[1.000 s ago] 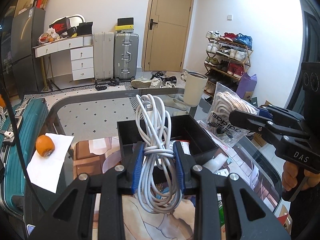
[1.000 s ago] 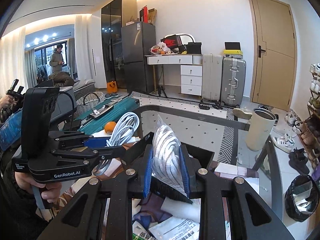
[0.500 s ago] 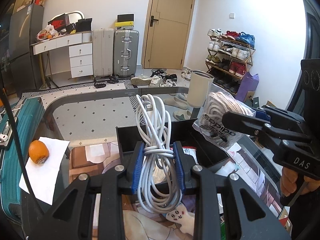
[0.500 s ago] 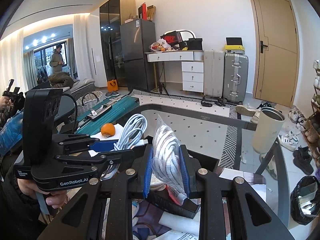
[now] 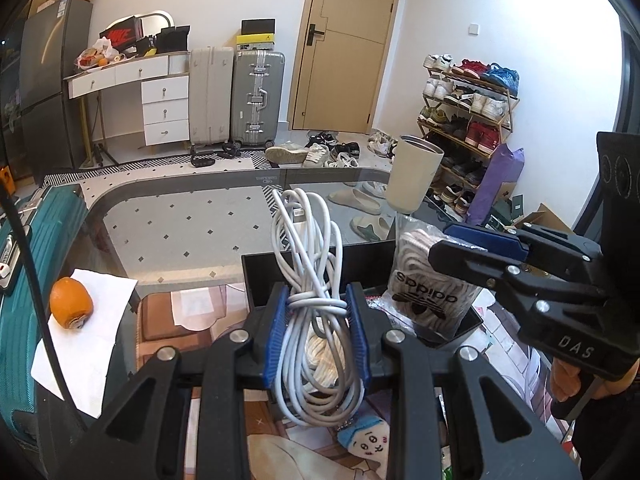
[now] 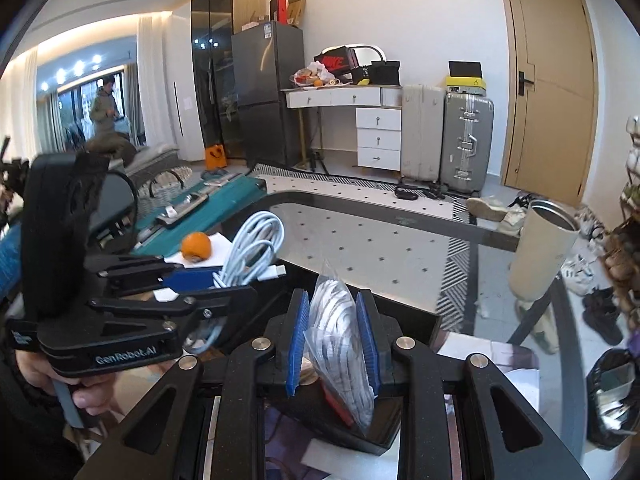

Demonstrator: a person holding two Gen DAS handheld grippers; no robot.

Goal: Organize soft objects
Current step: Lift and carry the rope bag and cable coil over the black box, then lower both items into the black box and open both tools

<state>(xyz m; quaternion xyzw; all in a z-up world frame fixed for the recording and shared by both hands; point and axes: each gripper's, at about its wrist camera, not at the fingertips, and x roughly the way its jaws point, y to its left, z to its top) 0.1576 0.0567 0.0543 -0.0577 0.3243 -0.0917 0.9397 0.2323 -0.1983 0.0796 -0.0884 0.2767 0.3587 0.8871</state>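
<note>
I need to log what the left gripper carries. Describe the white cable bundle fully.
The white cable bundle is a long, smooth, plastic-coated cord coiled into an upright hank, with a few turns wrapped round its middle. A flat plug end shows near its top. The left gripper is shut on it, blue pads pressing its waist. It hangs above the black box, loops drooping below the pads.

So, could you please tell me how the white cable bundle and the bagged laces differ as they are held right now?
The white cable bundle is bare and tied around its middle by its own cord; the bagged laces sit sealed in a clear printed bag. The cable is smooth and glossy; the laces look woven and off-white. The cable is in the left tool, the laces in the right tool. Both are gripped over the black box.
</note>
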